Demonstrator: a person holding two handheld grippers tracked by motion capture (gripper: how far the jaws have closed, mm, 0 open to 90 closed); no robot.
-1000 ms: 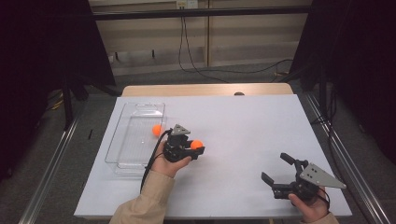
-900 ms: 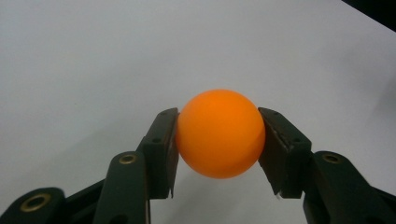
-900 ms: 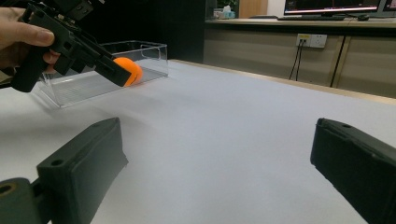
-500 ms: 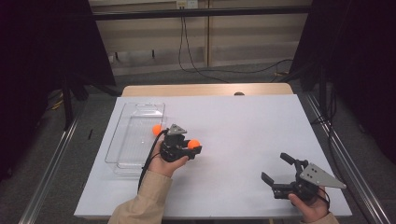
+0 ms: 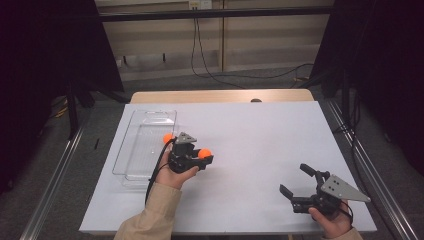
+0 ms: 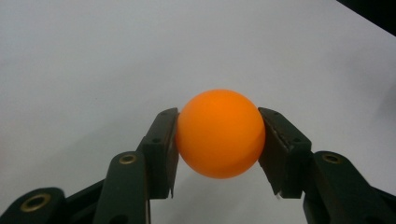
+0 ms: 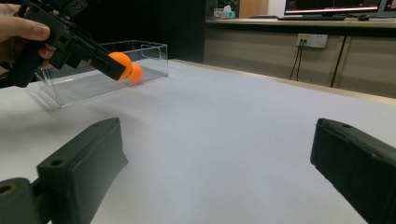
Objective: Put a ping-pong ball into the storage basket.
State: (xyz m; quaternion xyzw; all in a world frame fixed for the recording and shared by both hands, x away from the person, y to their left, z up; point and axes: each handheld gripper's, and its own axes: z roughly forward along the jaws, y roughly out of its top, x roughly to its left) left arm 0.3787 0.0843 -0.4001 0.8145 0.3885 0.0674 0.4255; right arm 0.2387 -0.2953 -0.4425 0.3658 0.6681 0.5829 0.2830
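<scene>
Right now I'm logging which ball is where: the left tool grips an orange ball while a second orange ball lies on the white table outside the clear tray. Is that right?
Not quite. The left tool does grip an orange ball, but the second orange ball lies inside the clear tray, not out on the white table. The high view shows it.

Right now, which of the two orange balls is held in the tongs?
The ball clamped in the left tongs above the white table; the other ball lies in the clear tray.
</scene>
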